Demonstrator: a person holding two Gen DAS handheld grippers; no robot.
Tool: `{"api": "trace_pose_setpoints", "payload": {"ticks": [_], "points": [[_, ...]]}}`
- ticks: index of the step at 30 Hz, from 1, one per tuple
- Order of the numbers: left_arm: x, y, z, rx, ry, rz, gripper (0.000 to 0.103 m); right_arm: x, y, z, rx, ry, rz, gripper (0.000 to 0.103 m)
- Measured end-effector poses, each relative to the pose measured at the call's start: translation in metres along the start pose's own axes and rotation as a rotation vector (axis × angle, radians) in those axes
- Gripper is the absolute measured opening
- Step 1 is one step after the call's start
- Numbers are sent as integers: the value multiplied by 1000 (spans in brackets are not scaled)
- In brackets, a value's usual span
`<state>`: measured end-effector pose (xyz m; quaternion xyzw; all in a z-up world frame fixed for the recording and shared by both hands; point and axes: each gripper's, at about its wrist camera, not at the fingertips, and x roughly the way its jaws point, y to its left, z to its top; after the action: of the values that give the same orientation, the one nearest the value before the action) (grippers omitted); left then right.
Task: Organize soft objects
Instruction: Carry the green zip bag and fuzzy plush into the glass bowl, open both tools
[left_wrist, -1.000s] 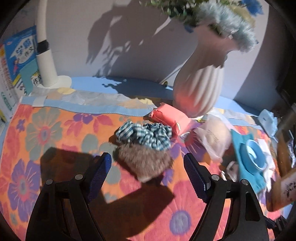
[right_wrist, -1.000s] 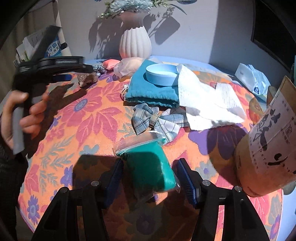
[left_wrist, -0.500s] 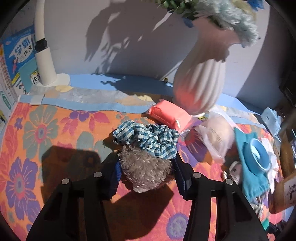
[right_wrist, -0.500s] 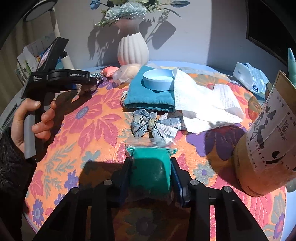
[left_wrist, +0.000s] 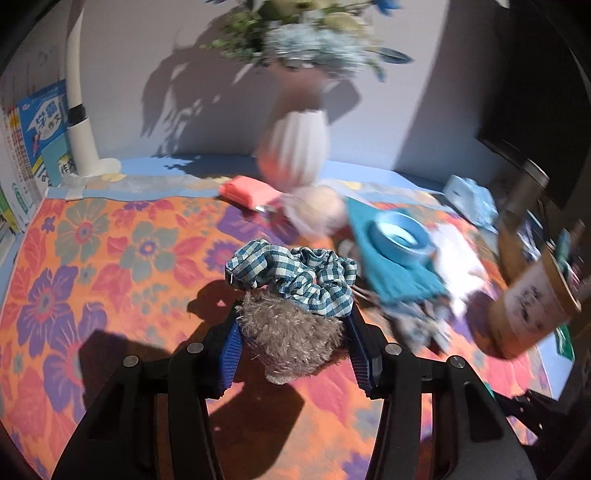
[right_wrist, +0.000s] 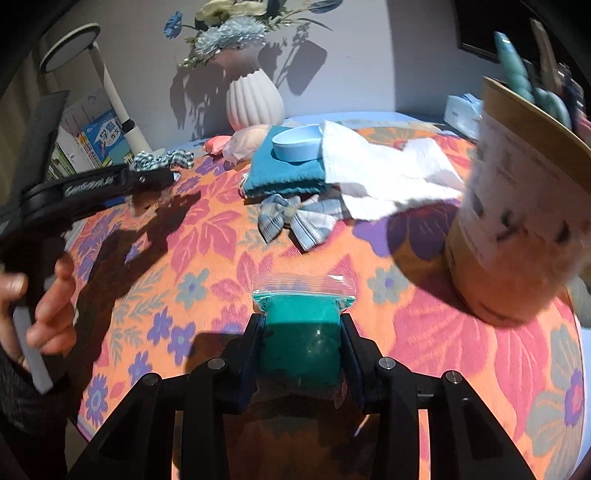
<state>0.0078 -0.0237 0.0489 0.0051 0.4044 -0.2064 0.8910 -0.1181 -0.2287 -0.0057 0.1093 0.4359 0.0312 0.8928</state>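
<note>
- Where the left wrist view begins, the left gripper (left_wrist: 293, 341) pinches a fuzzy brown plush pouch (left_wrist: 290, 341) between its blue ribbed pads (left_wrist: 231, 354), with the pouch lifted clear of the orange floral tablecloth (left_wrist: 110, 258).
- Resting on top of that pouch, and lifted with it, is a blue-and-white gingham fabric scrunchie (left_wrist: 295, 277).
- In the right wrist view, the right gripper (right_wrist: 301, 341) squeezes a clear zip bag holding a soft teal lump (right_wrist: 301, 336), both pads pressing its sides; the bag's clear zip edge sticks out beyond the fingertips.
- To the left in that view, a person's hand (right_wrist: 40, 295) grips the handle of the left gripper, which casts a long shadow across the cloth.
- Past the bag, mid-table, lies a grey-blue plaid fabric bow (right_wrist: 297, 218).
- Just beyond the bow sits a folded teal cloth (right_wrist: 284, 175), with a round pale blue dish (right_wrist: 299, 142) on it and a white crumpled towel (right_wrist: 388, 177) overlapping its right edge.
- To the right stands a tall brown paper cylinder container (right_wrist: 517, 206), blurred.
- Farther back lie a pale pink bagged soft item (right_wrist: 245, 142) and a coral-red soft packet (left_wrist: 247, 192).
- At the far edge, against the wall, stand a white ribbed vase of flowers (right_wrist: 255, 99) and a white desk lamp (right_wrist: 110, 92).
</note>
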Motion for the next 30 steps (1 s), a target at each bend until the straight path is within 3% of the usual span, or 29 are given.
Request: {"api": "trace_pose_setpoints", "payload": {"ticks": [3,7,12,20,30], "points": [[-8,-19,-13,20,9,-31,48,-8,-14,-3,96,22,83,39],[-17,-44,-30,48,20,-72,48,-21,-31,-7,173,44,58,39],[-30,-80,-44,86,29,-144,48,-42,-70,-11,307,82,100,39],[-49,-151,-55,183,24,-250,48,-99,-116,-15,376,-10,18,39],[-72,-244,-69,382,12,-383,48,-150,-165,-23,433,-121,-36,39]]}}
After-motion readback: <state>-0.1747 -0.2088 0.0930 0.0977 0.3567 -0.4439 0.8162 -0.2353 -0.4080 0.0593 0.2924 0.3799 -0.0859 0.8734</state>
